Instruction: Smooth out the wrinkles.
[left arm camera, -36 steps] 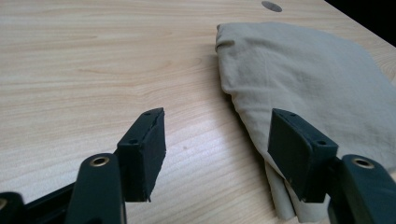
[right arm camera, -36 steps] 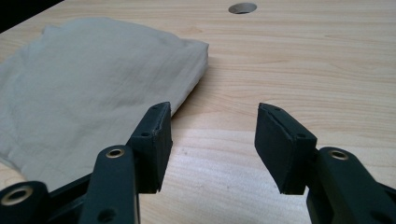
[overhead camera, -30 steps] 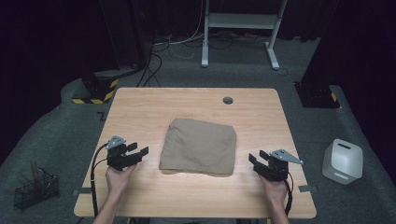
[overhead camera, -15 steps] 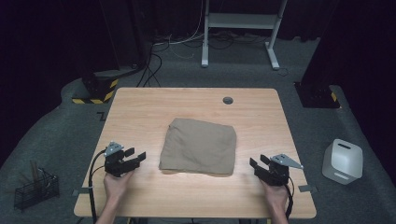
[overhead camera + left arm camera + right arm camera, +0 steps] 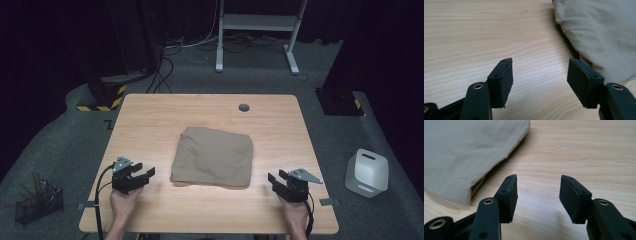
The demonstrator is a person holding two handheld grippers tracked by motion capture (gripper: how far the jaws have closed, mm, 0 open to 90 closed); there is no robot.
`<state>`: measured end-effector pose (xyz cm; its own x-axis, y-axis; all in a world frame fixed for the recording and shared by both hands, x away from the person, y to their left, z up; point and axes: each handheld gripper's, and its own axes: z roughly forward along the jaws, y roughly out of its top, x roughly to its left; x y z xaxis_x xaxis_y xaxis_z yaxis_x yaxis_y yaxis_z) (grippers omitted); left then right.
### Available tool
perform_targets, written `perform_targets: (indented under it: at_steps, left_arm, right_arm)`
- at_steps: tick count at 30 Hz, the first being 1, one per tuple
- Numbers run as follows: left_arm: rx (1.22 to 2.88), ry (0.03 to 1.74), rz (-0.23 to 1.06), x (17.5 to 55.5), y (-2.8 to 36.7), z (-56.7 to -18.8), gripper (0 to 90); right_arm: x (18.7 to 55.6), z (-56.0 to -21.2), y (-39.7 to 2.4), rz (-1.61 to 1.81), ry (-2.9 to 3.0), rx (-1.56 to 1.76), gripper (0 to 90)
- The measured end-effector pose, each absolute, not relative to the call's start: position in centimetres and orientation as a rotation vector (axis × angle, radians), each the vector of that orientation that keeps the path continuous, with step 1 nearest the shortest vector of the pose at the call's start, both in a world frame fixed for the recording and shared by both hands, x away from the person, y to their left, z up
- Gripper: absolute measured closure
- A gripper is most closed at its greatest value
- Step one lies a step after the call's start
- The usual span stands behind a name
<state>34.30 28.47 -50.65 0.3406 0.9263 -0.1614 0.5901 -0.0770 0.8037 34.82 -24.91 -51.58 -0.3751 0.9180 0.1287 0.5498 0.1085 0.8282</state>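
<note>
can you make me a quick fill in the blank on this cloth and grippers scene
1. The folded tan cloth lies on the wooden ____.
2. Both the left gripper and the right gripper have their jaws ____, with nothing between them.
3. The cloth lies ____ the two grippers.
4. The white container stands on the ____, beside the table.

Missing words: table; open; between; floor

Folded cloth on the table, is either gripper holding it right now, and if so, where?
Nothing is held. The left gripper and right gripper are open, beside the folded tan cloth without touching it.
</note>
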Motion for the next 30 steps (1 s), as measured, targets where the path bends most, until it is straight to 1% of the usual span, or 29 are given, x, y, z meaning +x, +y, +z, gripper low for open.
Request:
perform_targets:
  at_steps: [15, 24, 30]
  left_arm:
    - [1.842, 1.399, 0.572, 34.0, 28.3, -52.0, 37.0]
    - [1.881, 1.433, 0.635, 34.2, 28.2, -52.8, 35.4]
    - [1.884, 1.449, 0.647, 34.3, 28.1, -52.8, 33.7]
  right_arm:
    - [34.8, -52.0, -25.0, 1.06, 1.982, 1.457, 47.5]
    - [35.1, -52.1, -24.9, 0.985, 1.99, 1.462, 44.0]
    - [35.7, -52.3, -24.9, 0.918, 2.033, 1.49, 38.0]
